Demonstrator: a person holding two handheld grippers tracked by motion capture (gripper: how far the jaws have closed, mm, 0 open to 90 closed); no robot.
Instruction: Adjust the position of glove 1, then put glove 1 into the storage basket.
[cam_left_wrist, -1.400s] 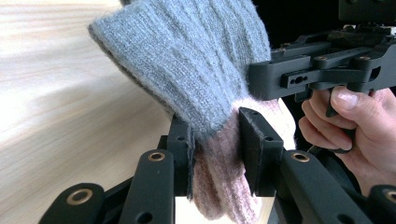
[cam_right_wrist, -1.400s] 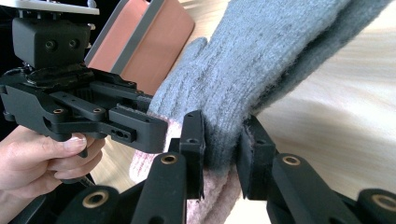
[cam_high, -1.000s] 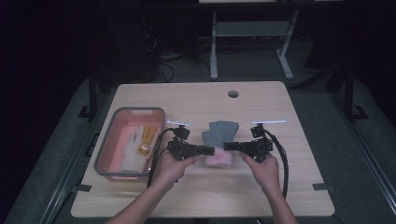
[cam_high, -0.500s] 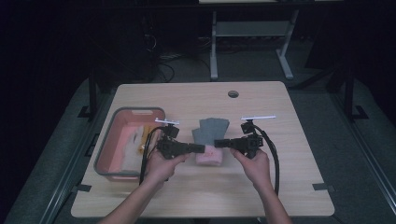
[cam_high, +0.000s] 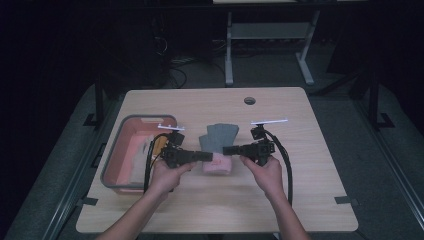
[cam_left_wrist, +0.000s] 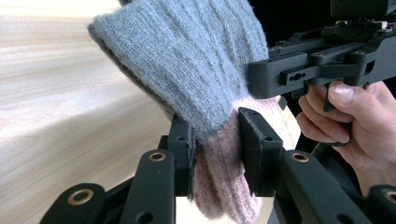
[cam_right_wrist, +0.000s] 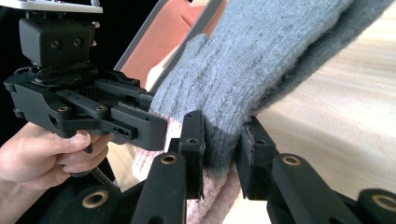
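Observation:
A knitted garment (cam_high: 218, 137), grey with a pink end (cam_high: 218, 166), lies at the middle of the wooden table (cam_high: 305, 200). My left gripper (cam_high: 209, 156) comes in from the left and is shut on it where grey meets pink (cam_left_wrist: 215, 140). Coming in from the right, my right gripper (cam_high: 226, 149) is shut on the grey edge (cam_right_wrist: 222, 140). The two tips nearly touch. The grey knit (cam_left_wrist: 187, 60) rises away from the jaws in the left gripper view, with the right gripper (cam_left_wrist: 289, 74) close beside it. The right gripper view has the grey knit (cam_right_wrist: 261, 60) and the left gripper (cam_right_wrist: 135, 126).
A pink tub with a grey rim (cam_high: 116, 150) stands at the table's left, just behind my left hand. It holds a yellow object (cam_high: 159, 145) and something pale. A round cable hole (cam_high: 249, 100) is at the table's far edge. Cables trail from both grippers.
Both hands have shifted left with the garment held between them. The left gripper now sits closer to the tub.

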